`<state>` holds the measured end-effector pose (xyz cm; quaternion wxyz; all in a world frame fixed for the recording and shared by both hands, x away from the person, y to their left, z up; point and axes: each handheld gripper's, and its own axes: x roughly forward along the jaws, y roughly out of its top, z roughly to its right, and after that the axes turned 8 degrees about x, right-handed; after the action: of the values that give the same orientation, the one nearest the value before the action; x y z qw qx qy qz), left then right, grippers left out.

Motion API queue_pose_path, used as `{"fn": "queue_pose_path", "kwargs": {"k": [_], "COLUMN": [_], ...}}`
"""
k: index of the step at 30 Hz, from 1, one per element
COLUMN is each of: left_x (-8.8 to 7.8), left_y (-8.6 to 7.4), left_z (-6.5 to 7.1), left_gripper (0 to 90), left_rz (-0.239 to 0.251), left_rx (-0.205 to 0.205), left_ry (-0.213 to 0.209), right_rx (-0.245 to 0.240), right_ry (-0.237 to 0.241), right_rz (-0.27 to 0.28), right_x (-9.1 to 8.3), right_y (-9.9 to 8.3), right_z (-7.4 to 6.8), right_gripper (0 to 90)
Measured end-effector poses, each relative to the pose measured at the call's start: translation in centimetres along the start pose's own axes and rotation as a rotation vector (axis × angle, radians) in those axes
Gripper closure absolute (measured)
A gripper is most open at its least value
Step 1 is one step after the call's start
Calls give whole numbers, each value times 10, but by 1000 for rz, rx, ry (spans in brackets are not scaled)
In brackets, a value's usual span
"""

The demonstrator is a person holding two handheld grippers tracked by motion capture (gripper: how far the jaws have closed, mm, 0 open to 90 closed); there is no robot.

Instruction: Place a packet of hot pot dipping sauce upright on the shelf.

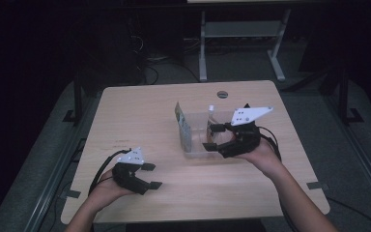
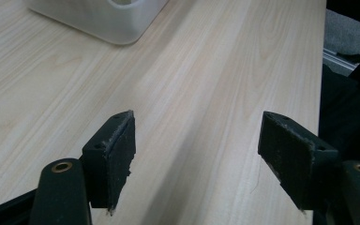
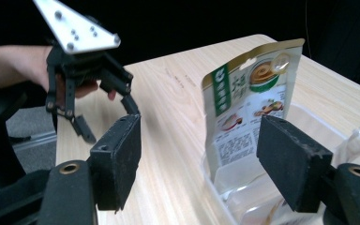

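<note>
Right black two-jaw gripper [image 1: 212, 137]: we note it is held over the near right part of the pale wooden table [image 1: 140, 116], jaws pointing toward the left of the high view and standing wide apart, with nothing pressed between the pads. In the right gripper view the two black pads frame the clear plastic rectangular tub [image 3: 243, 187] below and ahead of them. We see no contact between either pad and the tub wall or its contents.

We record a flat printed food pouch with a green and white label [image 3: 251, 98] standing upright in the tub, leaning against its left-hand wall as seen from above. In the right gripper view it sits between the two pads but beyond them, not gripped. We also see a small clear bottle with a white cap [image 1: 211, 115] at the far side of the tub; detail there is too blurred to describe further.

Left black two-jaw gripper [image 1: 152, 176]: we find it low over the near left part of the table, well apart from the tub. Its jaws are spread wide over bare wood, holding nothing. A corner of the tub shows at the top of the left gripper view.
</note>
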<state>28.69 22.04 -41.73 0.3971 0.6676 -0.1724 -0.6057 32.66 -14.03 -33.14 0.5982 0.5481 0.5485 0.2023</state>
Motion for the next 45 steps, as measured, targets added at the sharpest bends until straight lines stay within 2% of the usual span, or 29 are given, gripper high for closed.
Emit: {"fn": "queue_pose_path", "kwargs": {"k": [3, 6, 12, 14, 18, 20, 22, 28, 31, 36, 39, 45], "left_x": [-2, -5, -12, -14, -18, -19, -20, -24, -26, -26, -27, -26], "left_y": [-5, -10, -20, -23, -29, -32, -35, -44, -47, -52, -55, -59], "left_z": [4, 6, 9, 11, 12, 13, 14, 15, 12, 9, 6, 3], "left_gripper": [274, 273, 273, 273, 273, 271, 270, 265, 264, 251, 240, 226], "left_rz": [-14, -21, -18, -18, -32, -45, -60, -75, -99, -158, -184, -179], "left_rx": [4, -3, -11, -15, -13, -10, -5, -24, -16, 2, 10, 5], "left_ry": [1, 3, 26, 32, 49, 64, 73, 90, 116, 153, 157, 162], "right_rx": [-16, -8, -8, 9, 30, 44, 55, 94, 96, 109, 104, 121], "right_ry": [-7, -15, -69, -82, -114, -151, -168, -238, -272, -304, -317, -323], "right_rz": [-15, -23, -62, -71, -101, -120, -136, -188, -204, -196, -195, -199], "right_x": [-4, -10, -24, -29, -36, -39, -42, -51, -57, -63, -64, -66], "right_y": [-8, -18, -46, -56, -74, -85, -93, -118, -129, -136, -139, -143], "right_z": [-6, -10, -14, -14, -10, -7, -4, 5, 8, 15, 20, 25], "right_gripper": [297, 292, 277, 275, 270, 270, 270, 267, 267, 263, 262, 256]}}
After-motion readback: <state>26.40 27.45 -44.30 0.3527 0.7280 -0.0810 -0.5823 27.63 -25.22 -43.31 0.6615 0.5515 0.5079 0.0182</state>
